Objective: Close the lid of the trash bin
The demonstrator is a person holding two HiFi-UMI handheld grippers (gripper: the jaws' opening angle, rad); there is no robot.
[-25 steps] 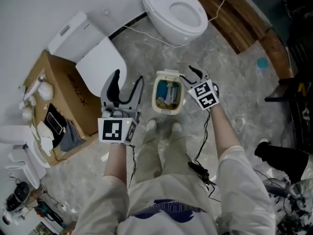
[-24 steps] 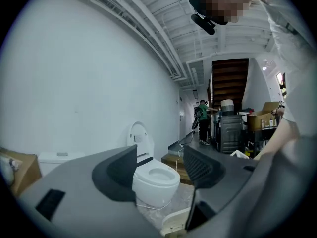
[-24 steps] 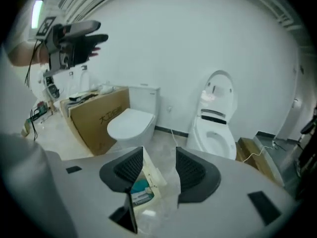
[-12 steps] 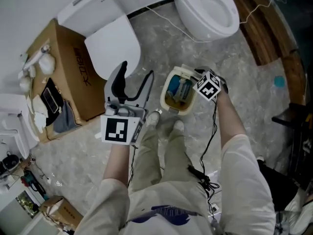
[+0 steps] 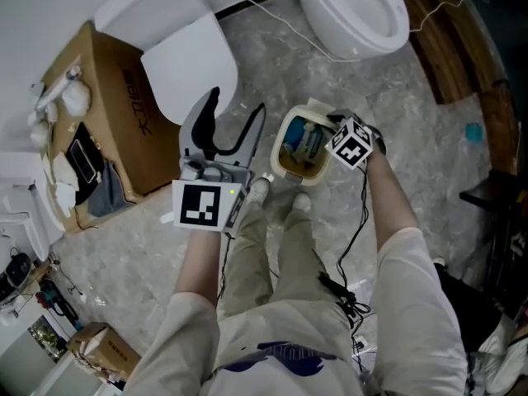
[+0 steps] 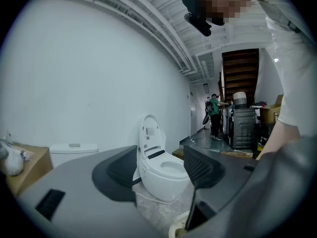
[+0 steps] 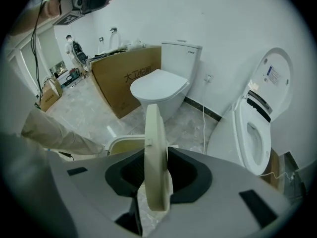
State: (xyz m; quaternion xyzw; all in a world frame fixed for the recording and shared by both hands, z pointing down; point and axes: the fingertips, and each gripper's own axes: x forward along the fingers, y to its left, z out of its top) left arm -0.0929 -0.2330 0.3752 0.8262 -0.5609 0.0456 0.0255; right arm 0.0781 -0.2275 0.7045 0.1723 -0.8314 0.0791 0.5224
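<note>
A small cream trash bin [image 5: 281,162] stands on the floor in front of my feet, with rubbish showing inside and its lid [image 5: 320,110] raised at the far edge. My right gripper [image 5: 333,123] points steeply down at that lid. In the right gripper view the lid [image 7: 154,152] stands edge-on between the jaws, which have just been closing and now touch both its faces. The bin's rim [image 7: 124,142] shows below. My left gripper [image 5: 239,102] hangs open to the left of the bin, nothing between its jaws [image 6: 161,170].
A white toilet [image 5: 355,7] with its seat open stands beyond the bin. A second toilet [image 5: 186,64] with its lid down stands to the left, beside a cardboard box [image 5: 99,122]. A white cable [image 5: 280,23] crosses the floor. Wooden planks [image 5: 445,40] lie at the right.
My right gripper has dropped down onto the bin's raised lid and its jaws have narrowed around it. The left gripper has sunk a little.
</note>
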